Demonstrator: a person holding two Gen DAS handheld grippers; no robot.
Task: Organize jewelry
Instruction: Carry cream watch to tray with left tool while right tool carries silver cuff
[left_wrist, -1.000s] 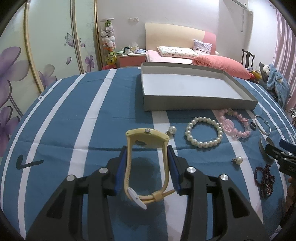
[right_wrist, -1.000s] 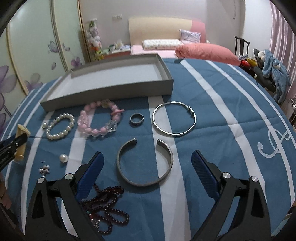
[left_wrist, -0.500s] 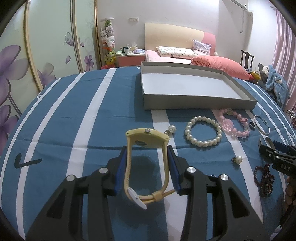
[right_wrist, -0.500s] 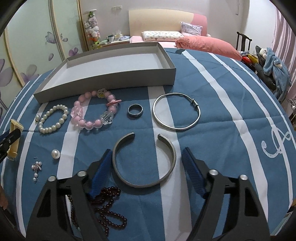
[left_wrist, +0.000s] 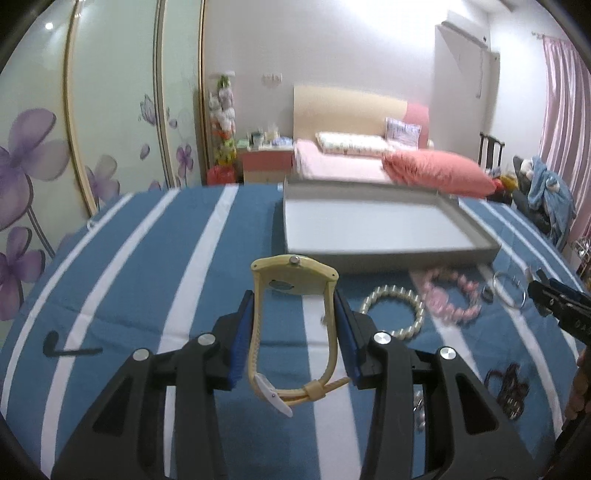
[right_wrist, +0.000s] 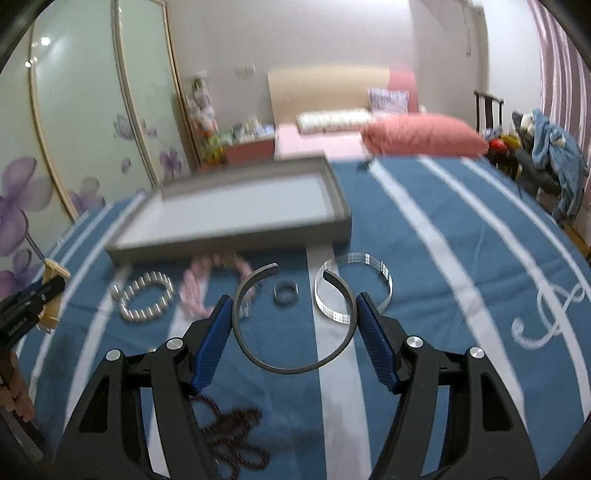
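Observation:
My left gripper (left_wrist: 293, 300) is shut on a pale yellow wristwatch (left_wrist: 293, 275), its blue pads pressing the strap on both sides, and the watch hangs above the striped blue cloth. My right gripper (right_wrist: 292, 299) is shut on a dark grey open cuff bangle (right_wrist: 291, 367), held off the cloth with its gap facing away. The shallow grey tray (left_wrist: 384, 254) lies beyond both, also seen as the tray (right_wrist: 229, 242) in the right wrist view. Each gripper shows at the edge of the other's view.
On the cloth lie a pearl bracelet (right_wrist: 146, 301), a pink bead bracelet (left_wrist: 452, 295), a dark ring (right_wrist: 285, 291), a thin silver bangle (right_wrist: 354, 257) and a dark red bead string (right_wrist: 236, 428). A bed and wardrobe stand behind.
The right jaws closed on the cuff bangle and lifted it off the cloth. The left gripper rose with the watch. Both views tilted up toward the tray.

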